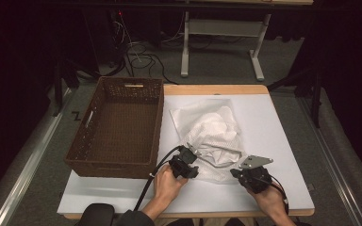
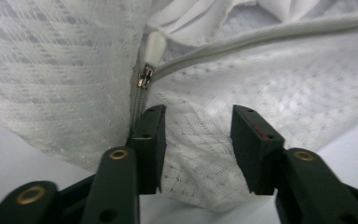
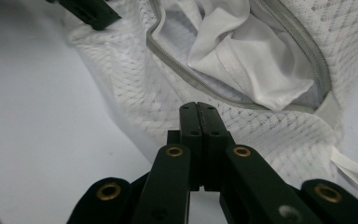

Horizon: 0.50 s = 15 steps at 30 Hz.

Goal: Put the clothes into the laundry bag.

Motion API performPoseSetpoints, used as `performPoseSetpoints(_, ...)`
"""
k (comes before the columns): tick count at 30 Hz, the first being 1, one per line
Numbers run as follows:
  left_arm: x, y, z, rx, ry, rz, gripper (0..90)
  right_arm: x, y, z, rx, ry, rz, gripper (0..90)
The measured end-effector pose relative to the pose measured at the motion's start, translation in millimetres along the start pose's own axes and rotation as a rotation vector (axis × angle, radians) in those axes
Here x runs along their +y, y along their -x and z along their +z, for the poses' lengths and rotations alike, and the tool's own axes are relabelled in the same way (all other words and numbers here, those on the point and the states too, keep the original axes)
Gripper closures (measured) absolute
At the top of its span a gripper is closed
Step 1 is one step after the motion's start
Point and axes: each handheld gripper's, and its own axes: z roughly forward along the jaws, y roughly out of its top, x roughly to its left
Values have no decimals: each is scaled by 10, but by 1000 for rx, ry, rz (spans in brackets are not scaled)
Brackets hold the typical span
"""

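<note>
White sheeting covers my desk (image 1: 273, 141), with a brown wicker basket (image 1: 118, 127) along its left side. Just right of it lies a white mesh laundry bag (image 1: 212, 134), unzipped, with white cloth (image 3: 242, 60) bunched inside. My left gripper (image 2: 198, 140) sits at the bag's near edge, jaws partly apart with mesh between them, beside the zipper pull (image 2: 150, 58). My right gripper (image 3: 199, 135) has its jaws pressed together; whether they pinch any mesh I cannot tell.
</note>
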Motion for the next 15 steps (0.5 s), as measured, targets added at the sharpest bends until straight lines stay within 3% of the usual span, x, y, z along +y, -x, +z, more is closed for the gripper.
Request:
performPoseSetpoints(7, -9, 20, -16, -25, -11, 38, 883, -49, -68, -101, 25, -2, 5, 900)
performPoseSetpoints(10, -35, 5, -41, -30, -12, 35, 897, -48, -23, -46, 30, 7, 36, 780)
performPoseSetpoints(15, -141, -25, -142, -39, 5, 33, 898, 9, 138, 42, -45, 18, 87, 718)
